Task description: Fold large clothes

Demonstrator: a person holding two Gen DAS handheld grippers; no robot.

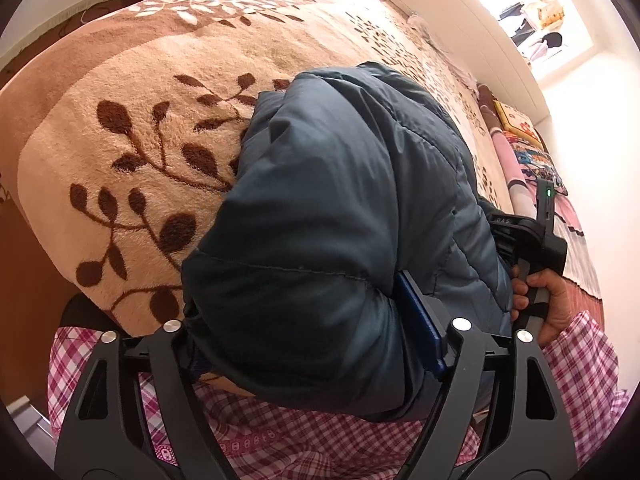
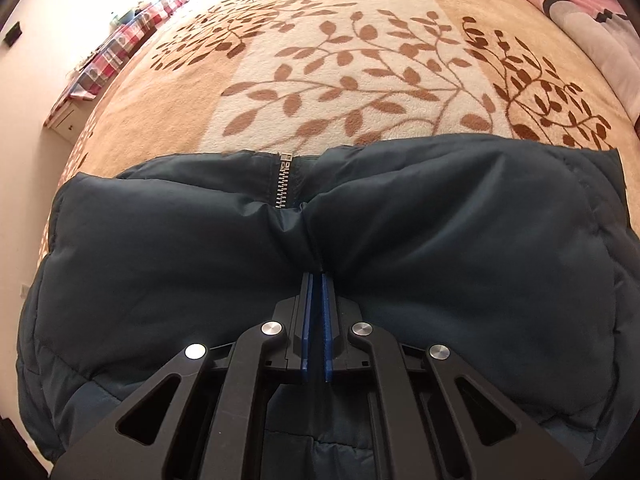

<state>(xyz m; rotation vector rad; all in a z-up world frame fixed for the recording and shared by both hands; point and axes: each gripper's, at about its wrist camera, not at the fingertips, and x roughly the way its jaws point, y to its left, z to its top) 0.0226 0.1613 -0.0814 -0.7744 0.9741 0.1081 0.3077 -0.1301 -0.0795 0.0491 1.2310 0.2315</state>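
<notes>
My right gripper is pinched tight on a fold of the dark puffer jacket, right on the zipper line. The jacket's a folded bundle lying left-to-right across the leafy blanket, near edge toward me. Left gripper is spread wide around the bundle's end, so both are on it.
</notes>
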